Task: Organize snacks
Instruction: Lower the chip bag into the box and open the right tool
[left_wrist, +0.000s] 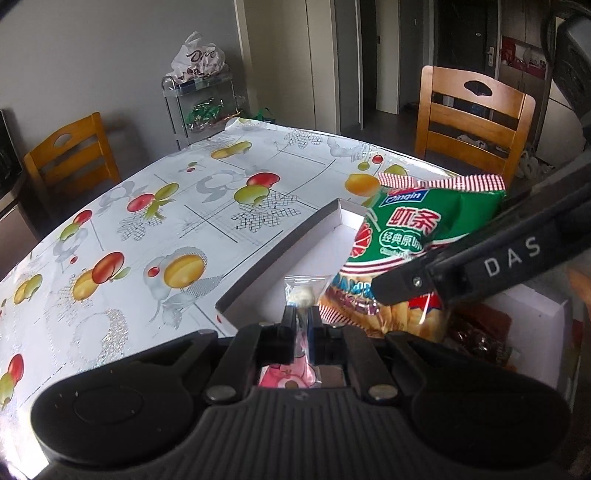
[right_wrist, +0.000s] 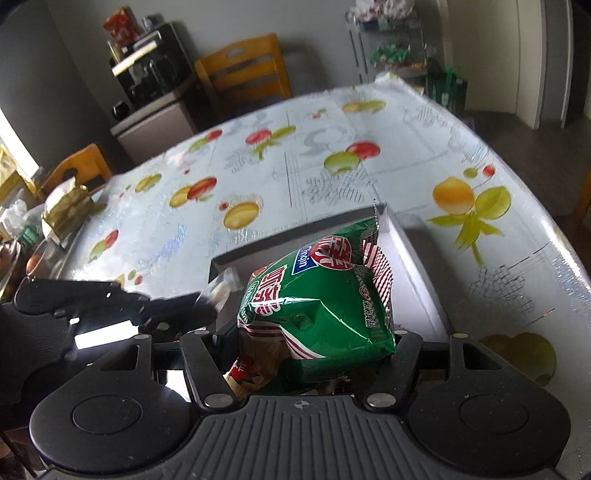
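My right claw (right_wrist: 310, 332) is clamped on the puffy green shrimp-chip bag (right_wrist: 321, 295), light, crinkly and crushable, so I'd grip its sealed edge, while my left claw (left_wrist: 302, 321) pinches a slippery little candy packet (left_wrist: 303, 293) over the white box (left_wrist: 321, 221).

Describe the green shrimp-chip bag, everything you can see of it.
The green shrimp-chip bag is a glossy, puffed foil packet with red-and-white striped crimped ends, a blue brand label and red Chinese characters; its lower part shows pictured chips. It is clamped near its lower part in the right gripper, tilted, held over the white-lined box on the fruit-print tablecloth. The foil is creased where it is gripped. Beside it, the left gripper holds a small clear wrapped candy.
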